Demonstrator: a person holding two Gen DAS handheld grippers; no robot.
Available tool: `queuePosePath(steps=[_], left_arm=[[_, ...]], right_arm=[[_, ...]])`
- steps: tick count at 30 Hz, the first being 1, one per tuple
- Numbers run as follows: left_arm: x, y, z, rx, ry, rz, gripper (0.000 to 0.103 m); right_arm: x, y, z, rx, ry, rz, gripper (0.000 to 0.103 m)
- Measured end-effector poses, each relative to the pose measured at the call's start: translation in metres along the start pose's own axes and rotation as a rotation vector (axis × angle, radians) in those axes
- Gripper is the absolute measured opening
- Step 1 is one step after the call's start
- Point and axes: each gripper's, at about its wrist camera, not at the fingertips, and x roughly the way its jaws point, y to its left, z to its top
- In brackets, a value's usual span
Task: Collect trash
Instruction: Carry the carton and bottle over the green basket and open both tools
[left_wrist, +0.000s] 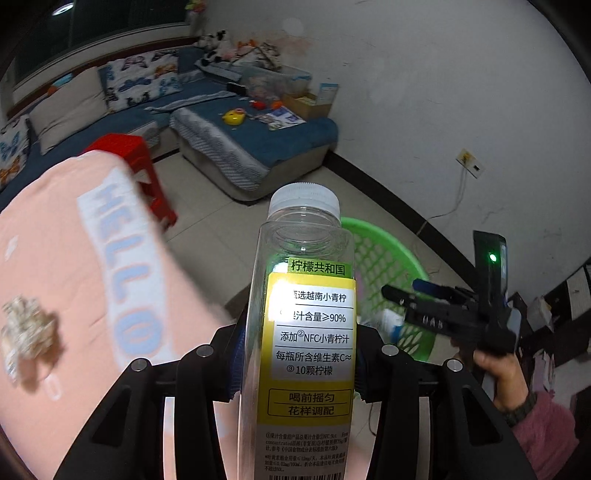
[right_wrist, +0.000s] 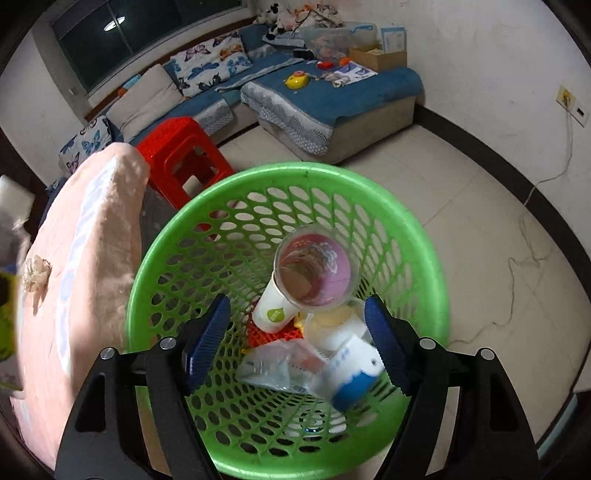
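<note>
My left gripper (left_wrist: 300, 365) is shut on a clear empty plastic bottle (left_wrist: 306, 314) with a white cap and a yellow-green label, held upright above the pink cloth's edge. Behind it stands the green mesh basket (left_wrist: 388, 258). My right gripper (right_wrist: 297, 339) is open and empty, right over the green basket (right_wrist: 184, 236). A white and blue carton (right_wrist: 354, 373) is blurred between the blue pads (right_wrist: 207, 343), inside the basket. The basket also holds a paper cup (right_wrist: 277, 306), a clear cup (right_wrist: 317, 273) and a plastic wrapper (right_wrist: 277, 363). The right gripper also shows in the left wrist view (left_wrist: 397, 295).
A pink cloth-covered table (left_wrist: 74, 295) lies at the left with a crumpled scrap (left_wrist: 29, 332) on it. A red plastic stool (right_wrist: 181, 155) stands beyond the basket. A blue sofa (right_wrist: 332, 99) runs along the far wall. A cable (right_wrist: 524, 258) trails on the floor at right.
</note>
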Motion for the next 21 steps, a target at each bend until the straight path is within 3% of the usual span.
queuePosePath(steps=[11, 17, 21], left_arm=[[0.082, -0.04, 0.013, -0.046, 0.065, -0.085, 0.044], [0.113, -0.049, 0.009, -0.065, 0.078, -0.092, 0.045], [0.12, -0.051, 0.009, -0.085, 0.062, -0.088, 0.057]], right_arm=[[-0.049, -0.017, -0.019, -0.022, -0.081, 0.01, 0.08], [-0.056, -0.034, -0.031, 0.014, -0.079, 0.032, 0.08], [-0.059, -0.042, -0.036, 0.033, -0.081, 0.042, 0.08]])
